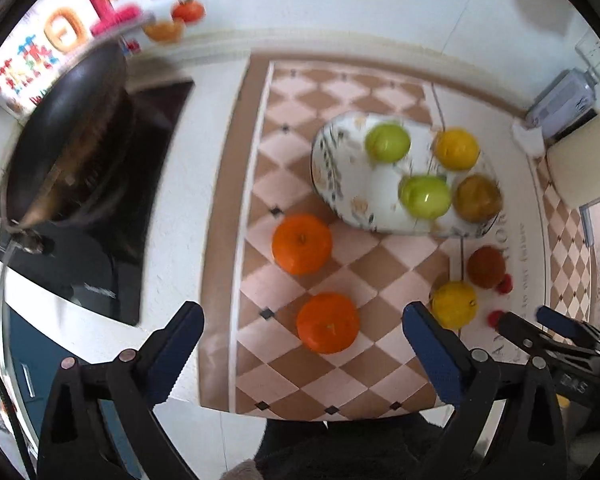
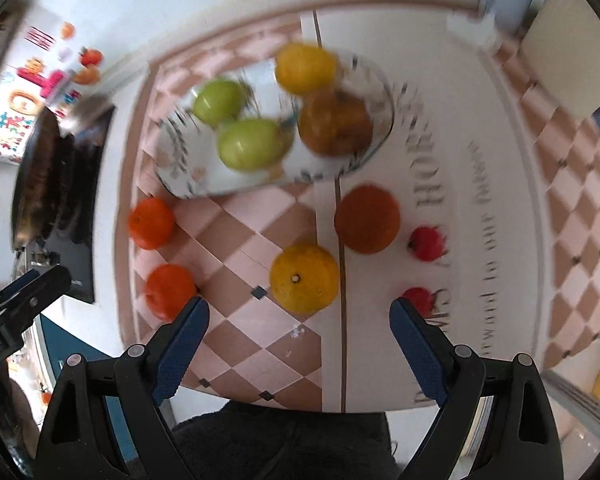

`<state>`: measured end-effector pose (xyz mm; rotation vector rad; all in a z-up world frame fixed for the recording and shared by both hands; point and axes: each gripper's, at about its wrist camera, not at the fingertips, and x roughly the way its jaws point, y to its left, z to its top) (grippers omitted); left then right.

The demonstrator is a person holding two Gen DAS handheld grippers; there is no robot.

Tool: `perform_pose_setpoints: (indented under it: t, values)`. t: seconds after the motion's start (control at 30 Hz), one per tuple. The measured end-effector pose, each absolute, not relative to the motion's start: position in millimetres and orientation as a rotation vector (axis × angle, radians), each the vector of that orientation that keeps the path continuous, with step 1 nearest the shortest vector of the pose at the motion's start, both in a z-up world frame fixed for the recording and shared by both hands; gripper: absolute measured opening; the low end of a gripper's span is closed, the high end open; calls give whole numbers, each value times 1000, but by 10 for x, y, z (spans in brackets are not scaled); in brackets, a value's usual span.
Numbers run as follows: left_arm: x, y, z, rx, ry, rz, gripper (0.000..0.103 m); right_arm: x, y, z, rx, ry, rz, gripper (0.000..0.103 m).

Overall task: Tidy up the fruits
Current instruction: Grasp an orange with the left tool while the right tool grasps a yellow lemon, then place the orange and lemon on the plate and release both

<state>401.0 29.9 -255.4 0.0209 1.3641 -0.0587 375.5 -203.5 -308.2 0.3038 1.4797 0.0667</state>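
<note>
Two black plastic grippers, left [image 1: 303,320] and right [image 2: 299,314], triangular cut-outs in each arm. Ribbed blue pads [image 1: 440,360] inside the fingers, round metal rivets at the joints. Dark fuzzy clothing [image 2: 284,444] below.

Dark pan [image 1: 66,148] on black cooktop [image 1: 112,240], beside checkered mat [image 1: 284,168].

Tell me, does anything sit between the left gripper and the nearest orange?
Nothing visible does. The left gripper hangs open over the nearest orange, only bare checkered mat around it.

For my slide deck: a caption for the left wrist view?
Open left claw above an orange; plate of fruit beyond.
</note>
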Motion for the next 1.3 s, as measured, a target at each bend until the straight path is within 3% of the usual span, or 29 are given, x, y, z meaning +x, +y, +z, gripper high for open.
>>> perform_pose_setpoints:
  t: [0.23, 0.53, 0.6, 0.73, 0.77, 0.9, 1.3]
  values:
    - [4079, 231, -3105, 14, 1535, -89, 102, 3841, -1929, -3599, 283, 1560, 64, 93]
    - [4131, 115, -3761, -55, 1707, -120, 101, 3968, -1862, -3827, 251, 1597, 72, 93]
    - [4130, 101, -3823, -60, 1716, -125, 95, 3994, -1866, -3849, 248, 1602, 73, 92]
    - [4132, 96, -3926, -94, 1728, -130, 68, 4057, -1866, -3902, 255, 1616, 79, 90]
    - [4130, 93, -3946, -98, 1732, -129, 66, 4067, -1860, -3922, 250, 1619, 80, 85]
    - [4112, 95, -3991, -107, 1731, -126, 66, 4086, -1821, -4006, 243, 1643, 100, 63]
    - [3998, 62, -3997, -95, 1708, -124, 63, 3935, -1879, -4053, 291, 1675, 125, 63]
